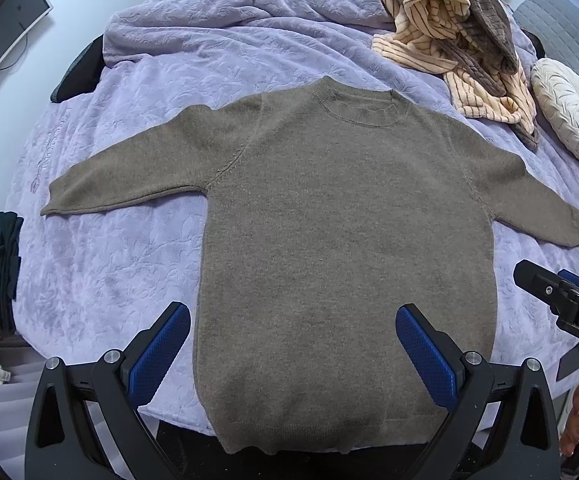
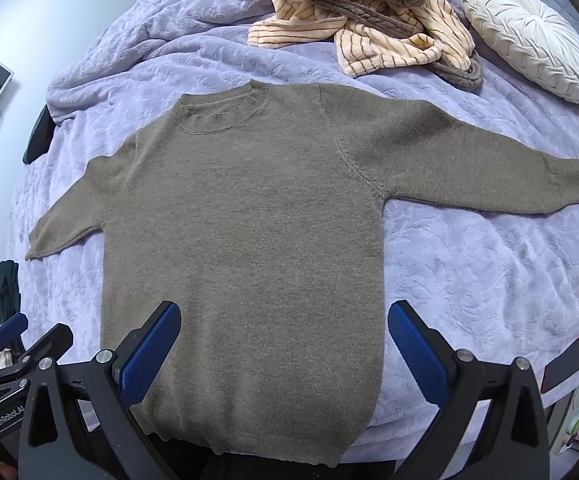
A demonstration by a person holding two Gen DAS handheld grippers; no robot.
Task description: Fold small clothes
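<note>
even, soft daylight, sharp centres, strong fisheye bending and perhaps dark corners.

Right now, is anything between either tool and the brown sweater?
Nothing visible. The brown sweater lies spread flat on the purple bedspread, sleeves out, with both open tools, left and right, over its lower part. The striped clothes pile and white cushion sit beyond the collar.
</note>
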